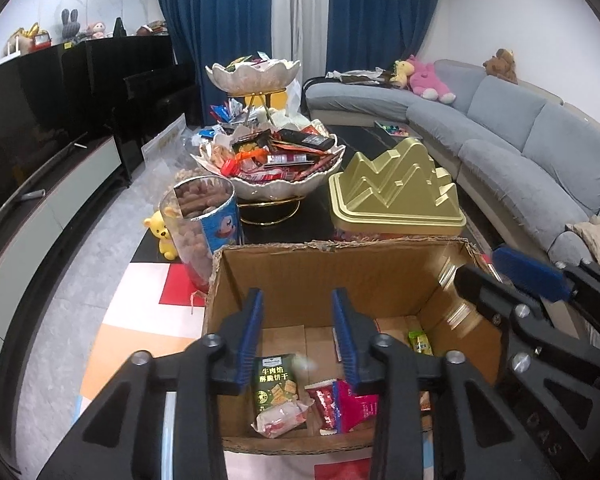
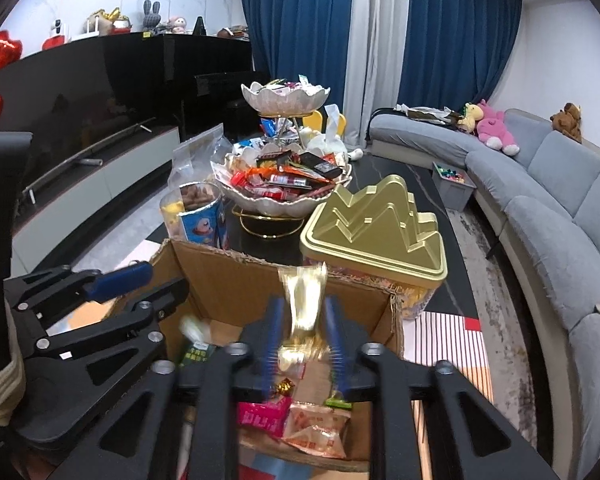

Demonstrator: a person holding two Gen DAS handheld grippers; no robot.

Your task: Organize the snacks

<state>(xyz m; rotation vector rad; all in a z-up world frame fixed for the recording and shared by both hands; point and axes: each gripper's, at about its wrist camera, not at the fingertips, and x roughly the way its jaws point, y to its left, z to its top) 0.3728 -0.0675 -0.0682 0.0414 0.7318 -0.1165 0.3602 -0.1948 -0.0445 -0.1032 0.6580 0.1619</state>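
Snacks are collecting in the cardboard box (image 1: 332,280) at the near edge of the table (image 2: 388,168): green cracker packet (image 1: 275,380), red and pink packets, a small green sachet. Left gripper (image 1: 298,336) is hovering over the box, jaws apart, empty. Right gripper (image 2: 302,340) has a blurred gold packet (image 2: 302,300) between its fingers; clamped or dropping, cannot tell. Tiered bowl (image 1: 272,168) is heaped; most work remaining, by my guess. Gold tin (image 1: 396,192) and biscuit tub (image 1: 204,224) are crowding the box's far rim.
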